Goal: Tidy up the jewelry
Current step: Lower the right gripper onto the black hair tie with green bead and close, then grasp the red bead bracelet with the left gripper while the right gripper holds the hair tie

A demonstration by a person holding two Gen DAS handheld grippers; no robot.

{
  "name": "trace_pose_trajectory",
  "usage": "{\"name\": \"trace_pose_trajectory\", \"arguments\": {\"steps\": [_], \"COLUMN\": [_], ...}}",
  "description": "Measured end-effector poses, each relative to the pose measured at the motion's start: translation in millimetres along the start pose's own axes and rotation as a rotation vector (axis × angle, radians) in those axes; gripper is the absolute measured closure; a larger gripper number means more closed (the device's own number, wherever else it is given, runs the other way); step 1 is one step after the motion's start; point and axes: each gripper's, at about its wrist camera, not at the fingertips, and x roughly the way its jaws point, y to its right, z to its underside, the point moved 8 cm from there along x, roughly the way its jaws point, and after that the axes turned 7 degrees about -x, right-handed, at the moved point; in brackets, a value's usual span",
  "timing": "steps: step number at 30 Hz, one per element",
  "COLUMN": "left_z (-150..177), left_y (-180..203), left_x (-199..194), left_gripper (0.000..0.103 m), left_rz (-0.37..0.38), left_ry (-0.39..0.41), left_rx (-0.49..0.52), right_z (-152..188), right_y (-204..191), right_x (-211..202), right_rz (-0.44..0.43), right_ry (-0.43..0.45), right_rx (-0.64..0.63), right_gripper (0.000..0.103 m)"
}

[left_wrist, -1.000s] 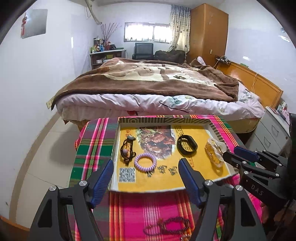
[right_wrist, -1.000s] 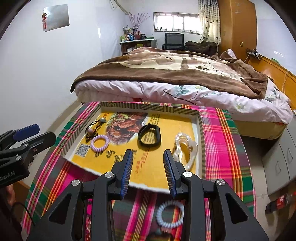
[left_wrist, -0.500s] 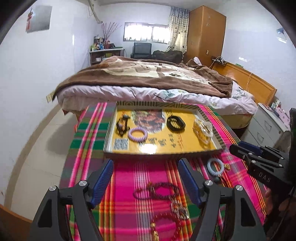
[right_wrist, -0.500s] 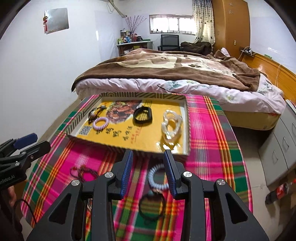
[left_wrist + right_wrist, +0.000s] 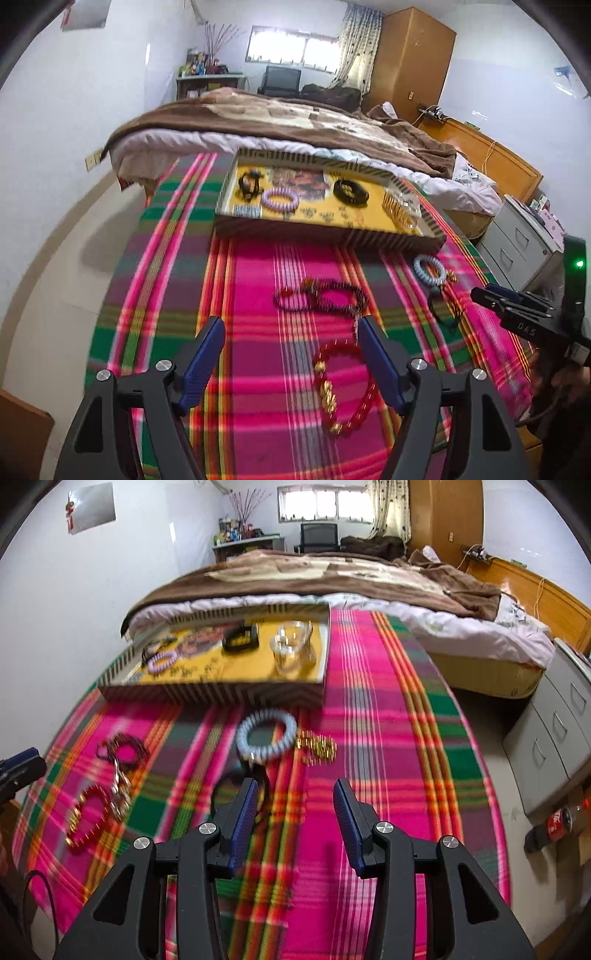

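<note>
Covering the table, a plaid cloth [image 5: 258, 295] fronts the bed [image 5: 295, 122]; both tongs gape empty.

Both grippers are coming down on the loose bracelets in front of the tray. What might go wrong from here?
1. The dark red bead bracelets overlap and trail a chain toward the red bracelet; lifting one may drag the others.
2. The pale blue bracelet lies close to the gold chain and a black cord, so the open right gripper could snag those.
3. Motion blur may spoil the aim of the open left gripper.
</note>
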Motion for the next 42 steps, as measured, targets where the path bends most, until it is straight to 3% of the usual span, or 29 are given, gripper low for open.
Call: {"name": "trace_pose_trajectory", "arguments": {"steps": [11,25,29,32,42], "left_z": [23,32,31,31,32], "left_y": [-9,-5,-3,-2,1], "left_x": [12,25,28,28,31], "left_gripper": [0.029,0.029,0.029,0.029,0.029], "left_rz": [0.018,0.005,-0.006,-0.013,-0.04], "left_ry": [-0.054,-0.1,-0.104,-0.106,-0.123], "left_rx": [-0.026,-0.032,-0.029,-0.026,-0.021], "right_z": [9,-7,-6,-4,-2], "right_y": [-14,-27,-26,-29,-19], "right_x": [21,37,36,35,17], "right_rz": [-0.017,-0.038,-0.058,-0.085,-0.127], "right_ry": [-0.037,-0.035,-0.032,-0.032,0.025], "right_rx": [-0.033,-0.082,-0.07,-0.075,-0.03], "right_gripper": [0.059,0.06,0.088,0.097,0.101]}}
